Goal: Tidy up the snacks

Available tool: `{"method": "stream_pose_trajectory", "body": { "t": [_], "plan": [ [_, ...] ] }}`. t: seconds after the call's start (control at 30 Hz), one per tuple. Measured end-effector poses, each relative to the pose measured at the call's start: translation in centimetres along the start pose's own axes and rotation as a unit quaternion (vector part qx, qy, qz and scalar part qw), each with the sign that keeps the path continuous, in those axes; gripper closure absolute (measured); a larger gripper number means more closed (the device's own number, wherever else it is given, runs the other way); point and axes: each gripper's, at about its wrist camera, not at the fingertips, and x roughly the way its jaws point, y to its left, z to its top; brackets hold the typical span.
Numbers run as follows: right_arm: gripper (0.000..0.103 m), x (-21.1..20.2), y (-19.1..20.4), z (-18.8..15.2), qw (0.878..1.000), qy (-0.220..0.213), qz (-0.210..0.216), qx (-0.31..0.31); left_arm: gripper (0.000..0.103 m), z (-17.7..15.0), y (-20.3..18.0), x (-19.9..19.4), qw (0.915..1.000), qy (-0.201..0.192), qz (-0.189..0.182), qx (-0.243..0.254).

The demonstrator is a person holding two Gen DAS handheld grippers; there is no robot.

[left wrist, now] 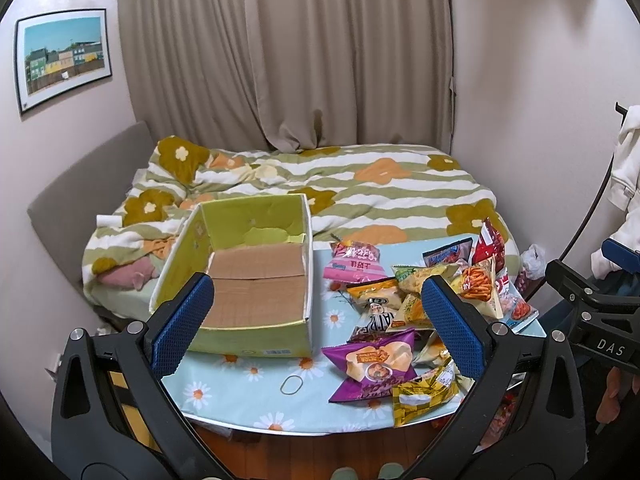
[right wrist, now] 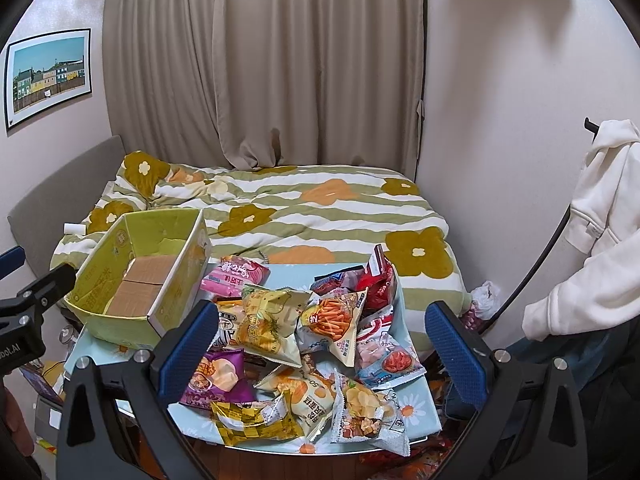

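Both grippers hang above the near edge of the tabletop [left wrist: 224, 396], each one level and pointing forward toward the bed [left wrist: 360, 184]. The left gripper [left wrist: 316, 320] has its blue-padded fingers [left wrist: 182, 328] spread wide apart, with nothing between them — it sits in front of the green cardboard box [left wrist: 240, 280], whose open top shows a bare brown floor. The box stands on the left part of the daisy-print tabletop, its far end reaching toward the bed.

Over on the right, the right gripper [right wrist: 322, 340] also has its fingers [right wrist: 188, 348] wide apart and holds nothing, hovering over the pile of snack bags [right wrist: 304, 340]. The pile lies just beside the box, on the right half of the tabletop. On top there is an orange-stick snack bag [right wrist: 334, 318] leaning against a yellow chip bag [right wrist: 266, 320]; a pink packet [right wrist: 234, 276] lies at the back near the box, a red bag [right wrist: 378, 280] stands at the far right, and a purple chip bag [right wrist: 218, 376] lies at the near left, touching a dark yellow packet [right wrist: 252, 420] at the tabletop's front edge. In the left wrist view a rubber band [left wrist: 291, 385] lies alone on the cloth — between box and purple bag.
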Motion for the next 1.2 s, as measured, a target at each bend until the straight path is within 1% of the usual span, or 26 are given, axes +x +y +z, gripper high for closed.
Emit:
{"method": "stream_pose_trajectory", "body": {
  "t": [0.2, 0.33, 0.47, 0.53, 0.57, 0.67, 0.73, 0.77, 0.87, 1.0, 1.17, 1.2],
  "plan": [
    [0.000, 0.0, 0.0, 0.0, 1.000, 0.000, -0.002, 0.001, 0.000, 0.0, 0.0, 0.1, 1.0000, 0.003, -0.007, 0.002],
    [0.000, -0.3, -0.6, -0.3, 1.000, 0.005, -0.009, 0.011, 0.000, 0.2, -0.3, 0.6, 0.9993, 0.016, -0.028, 0.019],
    [0.000, 0.1, -1.8, -1.4, 0.999, 0.024, -0.017, 0.026, 0.000, -0.4, -1.2, 2.0, 0.9959, 0.039, -0.064, 0.050],
    [0.000, 0.5, -2.5, -2.4, 0.998, 0.039, -0.019, 0.036, 0.000, -1.1, -2.0, 3.3, 0.9919, 0.053, -0.092, 0.070],
    [0.000, 1.0, -3.4, -3.3, 0.997, 0.054, -0.020, 0.044, 0.000, -1.5, -2.4, 3.7, 0.9899, 0.060, -0.102, 0.078],
    [0.000, 2.0, -4.7, -5.0, 0.995, 0.079, -0.027, 0.057, 0.000, -3.2, -4.2, 5.4, 0.9814, 0.079, -0.137, 0.108],
    [0.000, 3.0, -6.1, -6.8, 0.992, 0.104, -0.027, 0.064, 0.000, -4.4, -5.6, 6.5, 0.9753, 0.094, -0.153, 0.129],
    [0.000, 3.5, -6.6, -6.9, 0.991, 0.113, -0.021, 0.067, 0.000, -5.0, -6.4, 6.9, 0.9722, 0.099, -0.158, 0.141],
    [0.000, 4.9, -7.6, -8.0, 0.989, 0.135, -0.005, 0.064, 0.000, -6.8, -8.8, 7.9, 0.9624, 0.114, -0.170, 0.178],
    [0.000, 7.2, -8.7, -9.1, 0.984, 0.163, 0.020, 0.070, 0.000, -9.4, -11.6, 9.5, 0.9446, 0.147, -0.191, 0.222],
    [0.000, 9.9, -9.2, -10.5, 0.977, 0.190, 0.049, 0.082, 0.000, -12.6, -14.5, 12.0, 0.9238, 0.180, -0.195, 0.276],
    [0.000, 10.5, -9.3, -10.8, 0.976, 0.196, 0.054, 0.084, 0.001, -13.0, -14.7, 12.4, 0.9212, 0.185, -0.195, 0.281]
  ]
}}
